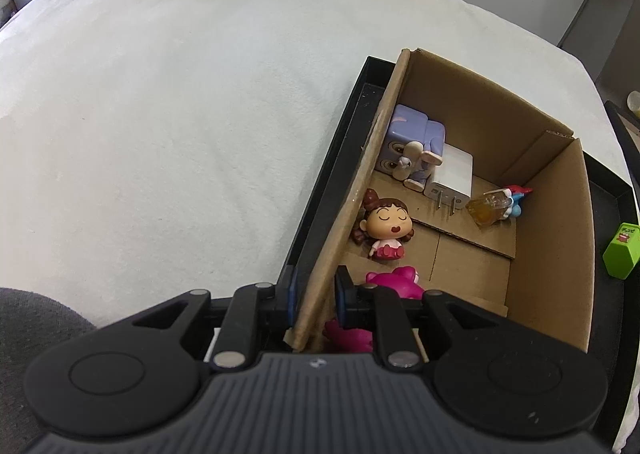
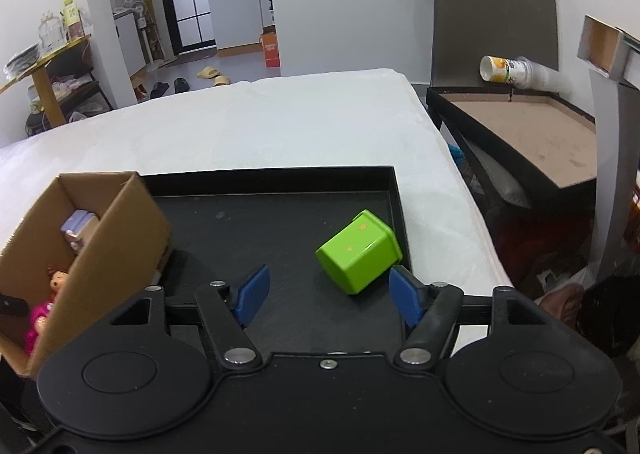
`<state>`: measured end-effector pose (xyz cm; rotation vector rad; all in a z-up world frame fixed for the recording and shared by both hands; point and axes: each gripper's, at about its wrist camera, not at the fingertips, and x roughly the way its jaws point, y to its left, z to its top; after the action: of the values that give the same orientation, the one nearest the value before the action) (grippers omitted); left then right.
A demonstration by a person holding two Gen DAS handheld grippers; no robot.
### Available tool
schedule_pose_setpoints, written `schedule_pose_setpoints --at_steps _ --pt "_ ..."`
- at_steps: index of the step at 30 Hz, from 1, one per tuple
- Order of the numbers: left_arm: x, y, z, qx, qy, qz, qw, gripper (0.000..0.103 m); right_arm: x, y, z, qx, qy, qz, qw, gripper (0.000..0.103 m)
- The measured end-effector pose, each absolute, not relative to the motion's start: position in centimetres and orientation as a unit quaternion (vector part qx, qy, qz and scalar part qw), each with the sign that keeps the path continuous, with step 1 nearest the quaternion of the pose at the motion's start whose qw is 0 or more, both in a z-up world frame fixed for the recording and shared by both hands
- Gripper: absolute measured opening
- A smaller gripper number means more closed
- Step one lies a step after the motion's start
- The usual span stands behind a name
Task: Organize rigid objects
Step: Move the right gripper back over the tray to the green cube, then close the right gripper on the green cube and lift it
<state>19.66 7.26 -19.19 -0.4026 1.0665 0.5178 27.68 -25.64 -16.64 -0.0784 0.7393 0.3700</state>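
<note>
A cardboard box (image 1: 552, 246) stands in a black tray (image 1: 340, 162) on a white cloth. Inside it lie a girl figurine (image 1: 386, 228), a pink toy (image 1: 394, 284), a purple toy (image 1: 416, 134), a white charger (image 1: 450, 176), an amber bottle (image 1: 486, 208) and a blue figure (image 1: 516, 200). My left gripper (image 1: 316, 300) is shut on the box's left wall. A green cube (image 2: 358, 252) lies tilted on the tray floor (image 2: 280, 226); it also shows in the left wrist view (image 1: 622, 250). My right gripper (image 2: 328, 294) is open just short of the cube. The box also shows in the right wrist view (image 2: 112, 250).
The white-covered table (image 1: 180, 114) spreads left and beyond the tray. To the right stands a second black tray with a brown floor (image 2: 532, 134) and a tipped stack of paper cups (image 2: 516, 72). A grey chair back (image 2: 492, 18) is behind.
</note>
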Motion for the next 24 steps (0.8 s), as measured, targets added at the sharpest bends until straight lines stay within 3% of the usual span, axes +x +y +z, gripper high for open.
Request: schedule_pose_setpoints --at_steps 24 --pt "20.1 7.2 -19.3 -0.196 0.505 0.262 0.799 0.020 32.4 -24.2 -19.4 -0.131 0.353 0.189 0.907 0.068"
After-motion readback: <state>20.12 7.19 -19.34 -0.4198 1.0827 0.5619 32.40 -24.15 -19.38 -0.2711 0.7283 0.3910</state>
